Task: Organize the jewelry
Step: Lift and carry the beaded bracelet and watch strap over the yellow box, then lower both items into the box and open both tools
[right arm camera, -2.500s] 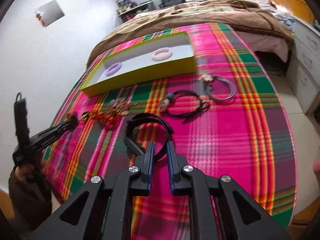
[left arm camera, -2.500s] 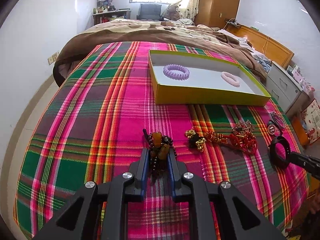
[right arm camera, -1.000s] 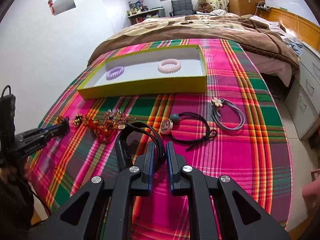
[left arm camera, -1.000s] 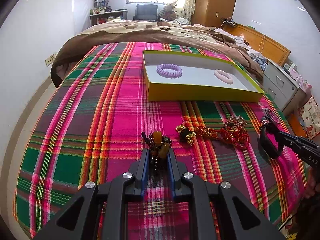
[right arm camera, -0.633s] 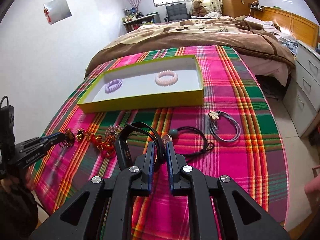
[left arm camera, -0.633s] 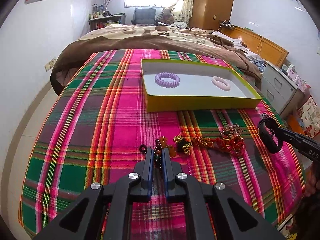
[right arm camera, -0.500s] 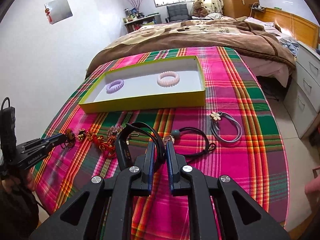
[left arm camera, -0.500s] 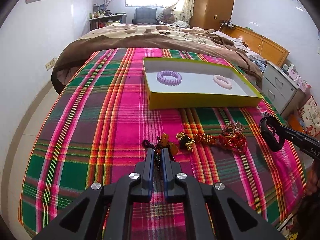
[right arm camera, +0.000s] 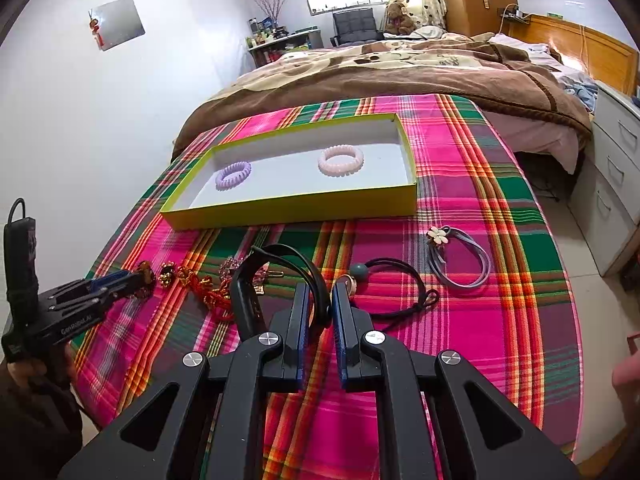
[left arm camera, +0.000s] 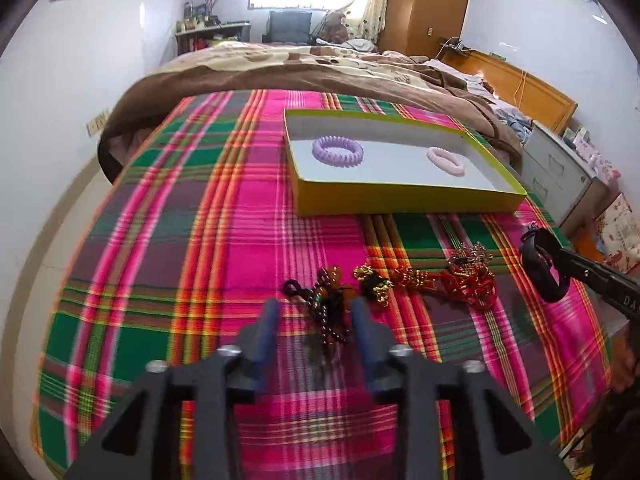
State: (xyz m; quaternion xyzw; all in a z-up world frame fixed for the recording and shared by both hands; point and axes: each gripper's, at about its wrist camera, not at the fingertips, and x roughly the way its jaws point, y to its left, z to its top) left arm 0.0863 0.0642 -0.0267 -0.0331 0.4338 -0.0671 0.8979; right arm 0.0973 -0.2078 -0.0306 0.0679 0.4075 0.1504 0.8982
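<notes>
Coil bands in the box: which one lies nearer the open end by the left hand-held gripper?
The purple coil band; the pink one lies further right.

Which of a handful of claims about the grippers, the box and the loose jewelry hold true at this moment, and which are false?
1. The right gripper is shut on the black band. True.
2. The left gripper is shut on the bead bracelet. False: its jaws stand open, with the bracelet lying between them.
3. The box holds two coil ties, purple and pink. True.
4. The grey flower tie lies inside the box. False: it lies on the plaid blanket, outside the box.
</notes>
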